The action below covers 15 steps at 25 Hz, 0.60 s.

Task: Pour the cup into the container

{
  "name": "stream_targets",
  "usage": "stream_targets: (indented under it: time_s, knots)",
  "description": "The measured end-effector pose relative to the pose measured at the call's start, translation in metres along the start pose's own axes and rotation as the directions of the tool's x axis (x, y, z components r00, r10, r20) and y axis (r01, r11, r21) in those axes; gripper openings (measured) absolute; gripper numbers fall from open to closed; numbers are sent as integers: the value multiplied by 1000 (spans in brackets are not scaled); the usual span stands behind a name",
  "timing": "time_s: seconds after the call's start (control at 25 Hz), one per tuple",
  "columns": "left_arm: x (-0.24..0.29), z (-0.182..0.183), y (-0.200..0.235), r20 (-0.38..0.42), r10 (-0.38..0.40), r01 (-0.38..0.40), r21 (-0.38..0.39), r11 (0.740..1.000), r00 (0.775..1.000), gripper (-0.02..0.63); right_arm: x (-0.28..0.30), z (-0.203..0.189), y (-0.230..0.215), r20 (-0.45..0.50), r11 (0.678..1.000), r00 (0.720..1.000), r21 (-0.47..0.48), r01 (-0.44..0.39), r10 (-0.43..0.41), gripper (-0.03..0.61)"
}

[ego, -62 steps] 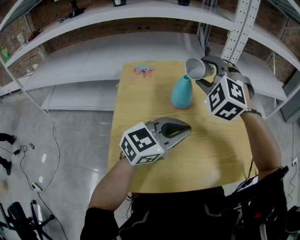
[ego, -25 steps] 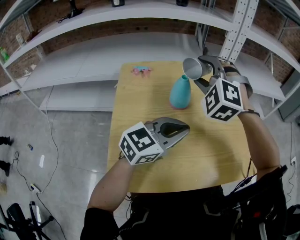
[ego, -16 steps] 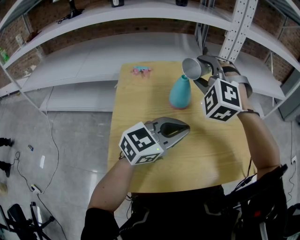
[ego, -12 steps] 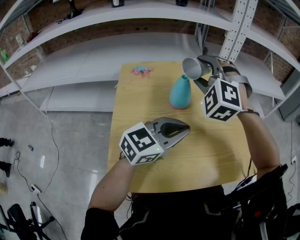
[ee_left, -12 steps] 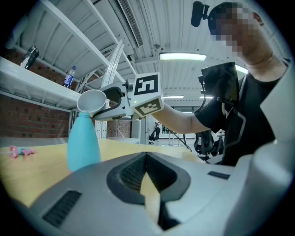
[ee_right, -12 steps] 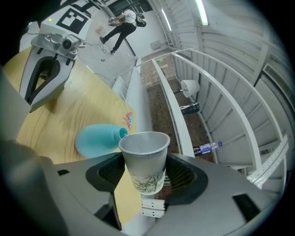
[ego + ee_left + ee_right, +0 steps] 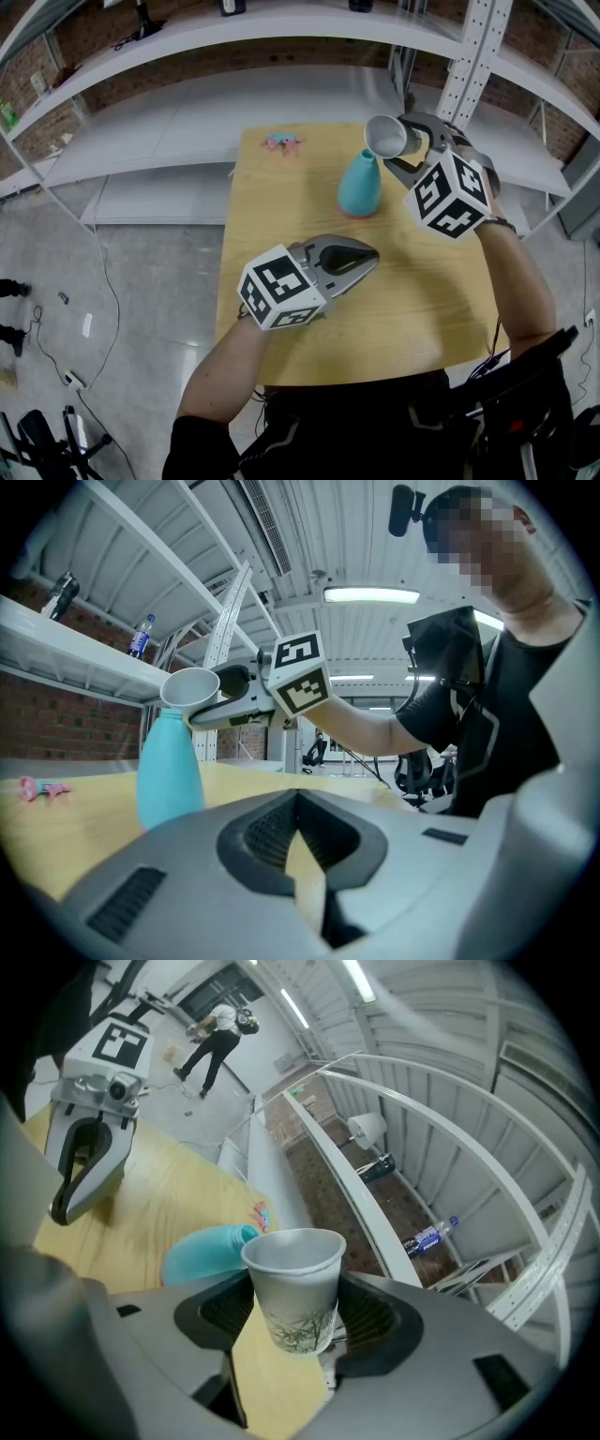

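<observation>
Though tilted, cup [image 7: 292, 1283] inside right gripper [image 7: 298, 1330]

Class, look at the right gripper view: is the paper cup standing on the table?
No, the paper cup is clamped between the jaws of the right gripper, held up near the mouth of the teal container.

Left gripper [image 7: 373, 253] is held low, near level, jaws pressed together with nothing between them. Right gripper [image 7: 405, 142] is raised on an outstretched forearm [image 7: 514, 281] — jaws clamped on the cup [image 7: 385, 137].
</observation>
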<state>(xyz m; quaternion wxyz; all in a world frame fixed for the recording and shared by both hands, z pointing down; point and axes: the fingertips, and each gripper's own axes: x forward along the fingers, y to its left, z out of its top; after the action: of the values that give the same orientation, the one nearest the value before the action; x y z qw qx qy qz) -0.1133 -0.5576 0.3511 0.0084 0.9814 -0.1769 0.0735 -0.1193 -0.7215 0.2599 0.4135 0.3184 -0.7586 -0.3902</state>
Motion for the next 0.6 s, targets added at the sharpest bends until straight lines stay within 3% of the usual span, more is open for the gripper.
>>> stream_targets:
  time_s: [0.16, 0.36, 0.6]
  knots:
    - [0, 0, 0, 0, 0, 0, -1, 1000, 1000, 2, -2, -6, 1, 52, 986, 998, 161, -41, 33, 284]
    - [-1, 0, -1, 1, -5, 5, 1, 1000, 1000, 2, -5, -18, 2, 91, 953, 995, 294, -71, 46, 284]
    - [-2, 0, -1, 1, -6, 6, 2, 1000, 1000, 2, -6, -49, 2, 140, 853, 989, 508, -117, 52, 284]
